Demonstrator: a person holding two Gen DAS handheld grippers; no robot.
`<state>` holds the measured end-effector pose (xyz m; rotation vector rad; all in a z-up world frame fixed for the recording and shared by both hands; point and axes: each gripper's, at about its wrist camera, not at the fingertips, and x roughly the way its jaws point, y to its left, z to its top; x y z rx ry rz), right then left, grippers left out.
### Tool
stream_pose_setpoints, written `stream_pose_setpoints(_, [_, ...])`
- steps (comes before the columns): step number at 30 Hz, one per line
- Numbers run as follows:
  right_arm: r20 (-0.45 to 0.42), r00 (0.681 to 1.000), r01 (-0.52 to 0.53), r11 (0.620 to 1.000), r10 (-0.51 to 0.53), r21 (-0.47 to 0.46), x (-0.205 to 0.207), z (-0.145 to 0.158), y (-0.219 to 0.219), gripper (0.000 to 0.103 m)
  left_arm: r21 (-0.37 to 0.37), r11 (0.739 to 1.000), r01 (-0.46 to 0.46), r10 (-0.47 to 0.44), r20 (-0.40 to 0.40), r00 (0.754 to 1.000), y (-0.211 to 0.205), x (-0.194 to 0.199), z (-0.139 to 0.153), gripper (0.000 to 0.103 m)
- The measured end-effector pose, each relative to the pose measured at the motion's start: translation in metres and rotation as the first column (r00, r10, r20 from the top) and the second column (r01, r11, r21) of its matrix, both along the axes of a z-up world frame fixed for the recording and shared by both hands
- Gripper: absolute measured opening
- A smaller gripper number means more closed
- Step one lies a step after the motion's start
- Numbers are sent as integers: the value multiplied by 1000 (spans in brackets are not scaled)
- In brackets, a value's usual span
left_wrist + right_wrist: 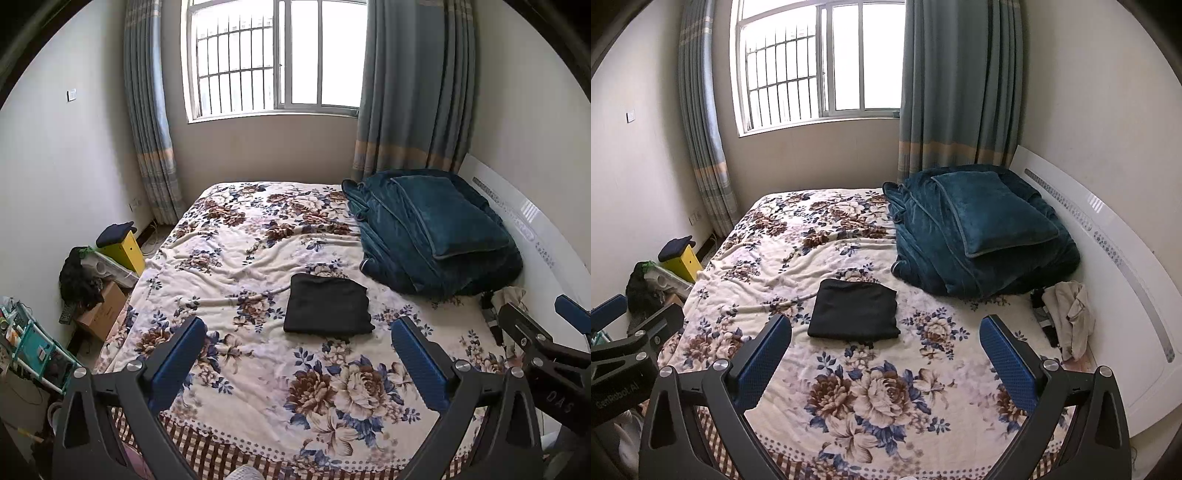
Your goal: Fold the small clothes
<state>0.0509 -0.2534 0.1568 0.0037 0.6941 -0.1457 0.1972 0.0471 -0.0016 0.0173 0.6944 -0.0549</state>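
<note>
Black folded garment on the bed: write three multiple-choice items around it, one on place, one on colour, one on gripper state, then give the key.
1. Where does the black folded garment lie?
A. on the floral bedspread
B. on top of the teal pillow
C. on the floor

2. What colour is the heaped blanket under the pillow?
A. red
B. teal
C. white

3. How are the left hand-held gripper and right hand-held gripper?
A. both open, holding nothing
B. both shut on cloth
C. one shut on the pillow

Key: 1 A, it lies flat mid-bed on the flowers. 2 B, same dark teal as the pillow. 3 A, wide gaps show only bedspread.
</note>
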Motion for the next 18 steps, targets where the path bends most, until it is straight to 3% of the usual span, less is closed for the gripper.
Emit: stream_pose_setpoints(18, [9,1000,-2,1000,2,-3,2,3,2,103,1,1000,-8,8,12,1000,4,-3,6,103])
